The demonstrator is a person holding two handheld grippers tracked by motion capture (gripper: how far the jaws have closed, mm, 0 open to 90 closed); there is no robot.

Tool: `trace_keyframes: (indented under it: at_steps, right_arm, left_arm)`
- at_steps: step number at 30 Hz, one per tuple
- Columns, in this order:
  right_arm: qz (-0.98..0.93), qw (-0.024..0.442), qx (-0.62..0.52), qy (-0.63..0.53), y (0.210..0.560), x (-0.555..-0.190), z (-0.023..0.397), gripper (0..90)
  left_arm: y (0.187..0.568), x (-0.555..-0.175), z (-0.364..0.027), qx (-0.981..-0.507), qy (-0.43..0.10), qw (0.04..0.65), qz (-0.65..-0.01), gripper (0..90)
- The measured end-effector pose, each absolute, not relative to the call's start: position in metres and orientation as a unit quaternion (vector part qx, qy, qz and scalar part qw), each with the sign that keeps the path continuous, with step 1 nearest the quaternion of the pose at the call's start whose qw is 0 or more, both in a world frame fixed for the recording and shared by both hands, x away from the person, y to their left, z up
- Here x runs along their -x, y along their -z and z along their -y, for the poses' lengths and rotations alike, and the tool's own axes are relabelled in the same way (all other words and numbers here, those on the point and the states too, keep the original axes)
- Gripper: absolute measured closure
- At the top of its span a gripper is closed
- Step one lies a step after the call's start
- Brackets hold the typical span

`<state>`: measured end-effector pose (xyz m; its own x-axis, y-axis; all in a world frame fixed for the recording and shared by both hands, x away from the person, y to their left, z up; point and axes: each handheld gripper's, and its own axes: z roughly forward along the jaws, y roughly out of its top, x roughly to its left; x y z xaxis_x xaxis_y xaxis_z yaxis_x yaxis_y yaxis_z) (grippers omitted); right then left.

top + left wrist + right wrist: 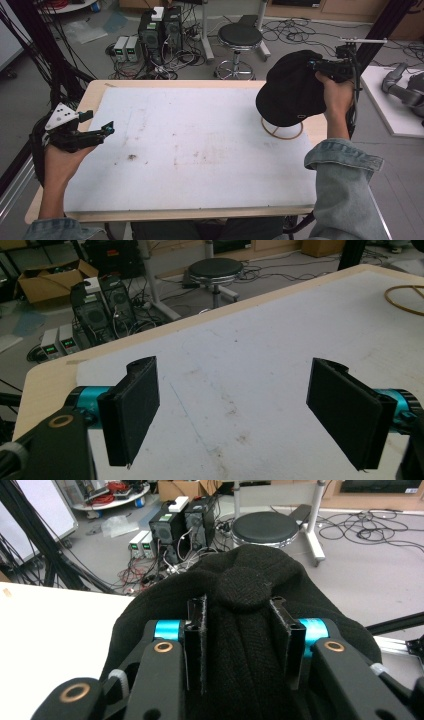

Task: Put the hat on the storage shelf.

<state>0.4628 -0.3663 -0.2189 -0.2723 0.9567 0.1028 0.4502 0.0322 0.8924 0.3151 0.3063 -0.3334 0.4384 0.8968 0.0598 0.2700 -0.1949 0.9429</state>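
Black knitted wool fills the right claw: its two jaws stand on either side of a fold at the crown of a dark cap, the cloth bunched between them just below the cap's top button (the pads look to be pressing on the fabric, though the grip is not a tight one). In the high view the person's right hand holds that claw up at the far right corner of the desk, and the cap hangs from it with its brim low, just over a thin wooden ring that lies flat on the white desk top. Whether the brim touches the ring I cannot tell.

The left claw is well apart from all this, at the desk's left edge, held level in the person's left hand. Its jaws stand wide apart with nothing but the stained white surface between them.

Beyond the desk a round black stool stands on the floor.
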Motion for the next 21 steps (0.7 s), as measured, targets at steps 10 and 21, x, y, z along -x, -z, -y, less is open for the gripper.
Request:
trace_keyframes:
  at_steps: [10,21]
  right_arm:
    - [-0.662,0.266,-0.536,-0.450,0.222,-0.465,0.366,59.0]
    - [-0.646,0.258,-0.536,-0.478,0.234,-0.466,0.371,53.5]
  left_arm:
    - [0.333,-0.315,-0.305,-0.702,-0.327,0.478,-0.416,21.5]
    - [0.334,-0.315,-0.306,-0.701,-0.328,0.477,-0.417,21.5]
